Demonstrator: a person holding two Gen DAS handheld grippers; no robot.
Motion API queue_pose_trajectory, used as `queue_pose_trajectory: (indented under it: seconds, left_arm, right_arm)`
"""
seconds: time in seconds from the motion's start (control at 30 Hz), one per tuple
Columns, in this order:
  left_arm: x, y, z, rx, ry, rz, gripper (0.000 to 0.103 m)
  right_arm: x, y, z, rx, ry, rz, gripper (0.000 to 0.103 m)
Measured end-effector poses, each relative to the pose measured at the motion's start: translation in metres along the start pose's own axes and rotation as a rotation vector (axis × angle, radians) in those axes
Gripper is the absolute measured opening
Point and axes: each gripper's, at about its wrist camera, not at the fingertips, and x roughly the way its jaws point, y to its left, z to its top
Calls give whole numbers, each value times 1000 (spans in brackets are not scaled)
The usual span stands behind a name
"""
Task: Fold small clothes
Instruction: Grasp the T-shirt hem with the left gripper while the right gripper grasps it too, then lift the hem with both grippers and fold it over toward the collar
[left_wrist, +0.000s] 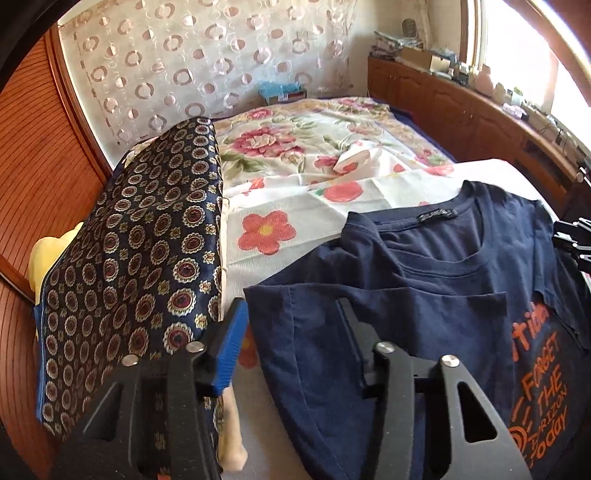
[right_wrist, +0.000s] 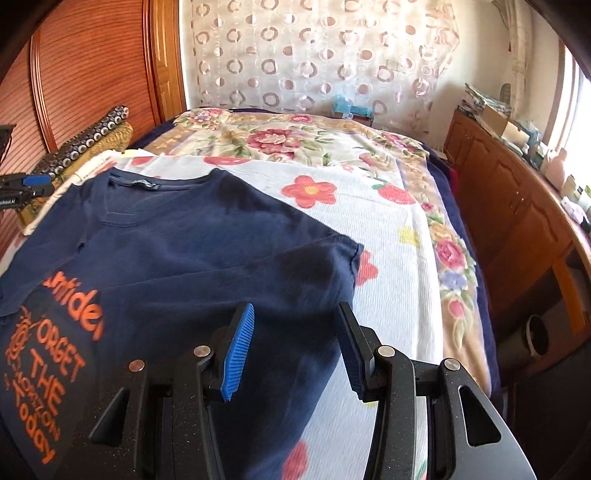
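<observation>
1. Navy T-shirt (right_wrist: 192, 236): lies spread on a white towel with red flowers (right_wrist: 388, 229) on the bed, front up, orange lettering (right_wrist: 48, 354) on the chest. One sleeve (left_wrist: 369, 332) is folded in over the body, seen in the left wrist view; the other sleeve (right_wrist: 317, 266) lies flat out toward the towel.
2. Left gripper (left_wrist: 291, 347): jaws spread, hanging over the folded-in sleeve and the shirt's edge; nothing pinched between the blue pads (left_wrist: 231, 350). No earlier view is given.
3. Right gripper (right_wrist: 295, 350): jaws spread, above the shirt's side below the flat sleeve; the cloth lies beneath them, not gripped.
4. Patterned dark cushion (left_wrist: 140, 258): stands just beside the left gripper, at the bed's edge by the wooden wardrobe (left_wrist: 33, 192).
5. Floral bedspread (right_wrist: 280, 140): covers the bed beyond the towel.
6. Wooden cabinet (right_wrist: 517, 206): runs along the window side, cluttered on top.
7. Circle-patterned curtain (right_wrist: 314, 55): hangs behind the bed.
</observation>
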Motion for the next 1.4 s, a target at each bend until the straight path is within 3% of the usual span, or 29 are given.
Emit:
queue_pose_trajectory:
  seconds: [0.07,0.3,0.53,0.63,0.7,0.73,0.77,1.1,1.13,1.23,1.3,1.4]
  left_arm:
    - [11,2,4,1,45,35,43]
    - [33,4,8,23,129,43,43]
    - [43,5,11,21,180,1,43]
    - [41,5,9,26,165,-9,39]
    - [40,5,9,22,154,-32,25]
    - [37,6,7,21,146,-26,13]
    - [33,5,5,21,131,-27,9]
    - [-12,18,7,-23,-56,-27,7]
    - [-15,20,7,-28,-70,-28,6]
    - [-22,25,8,-32,-102,-8,6]
    - [-28,30,10,-45,-137,16,6]
    - [-40,37,11,-64,-178,36,6]
  right_arm:
    - [6,3,-1,6,11,-9,47]
    - [5,9,-1,3,4,-4,47]
    - [3,-13,0,6,1,14,47]
    - [7,-22,2,5,13,-7,47]
    - [8,-26,3,16,19,-17,47]
    - [9,-29,4,26,21,-16,48]
    - [10,-30,5,36,22,-13,50]
    - [20,-32,23,56,57,53,52]
    - [22,-29,27,44,57,78,46]
    - [25,-24,33,-1,37,109,5]
    - [19,-23,41,-7,-3,108,4]
    - [-17,-34,55,41,-154,6,4]
